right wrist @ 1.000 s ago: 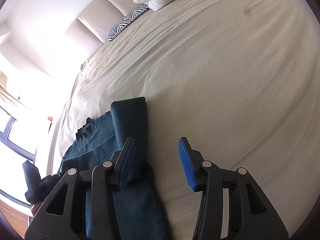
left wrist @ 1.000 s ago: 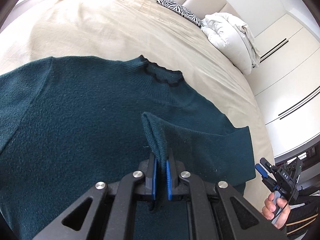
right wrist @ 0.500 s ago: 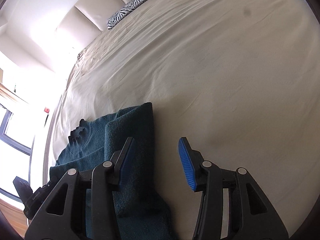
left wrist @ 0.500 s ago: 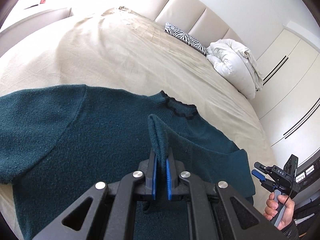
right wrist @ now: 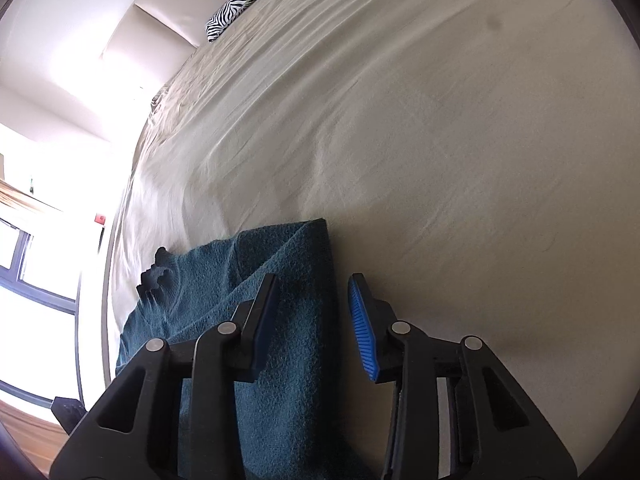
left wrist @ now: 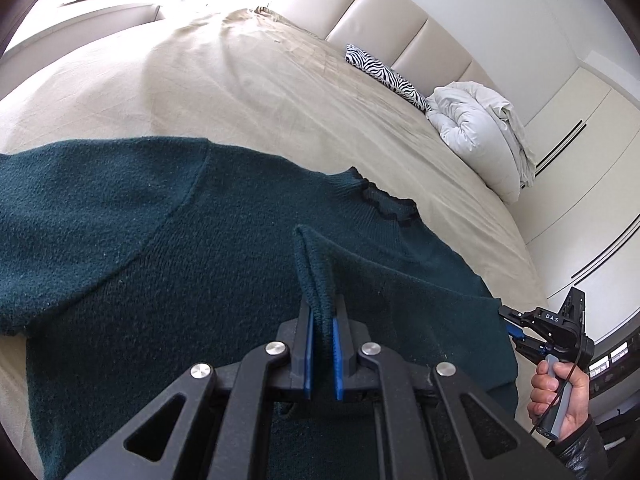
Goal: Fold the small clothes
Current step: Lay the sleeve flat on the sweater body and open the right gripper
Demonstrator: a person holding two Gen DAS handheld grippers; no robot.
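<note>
Knit pinched tight in the left tongs is a raised fold of the teal sweater, which lies flat on the bed. Right tongs, closing but pressing nothing, straddle the folded sleeve's outer edge, which runs lengthwise away toward the headboard.

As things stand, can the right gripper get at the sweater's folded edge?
Probably yes: the right gripper has open jaws straddling the folded edge of the sweater, nothing between; they have just been closing.
</note>
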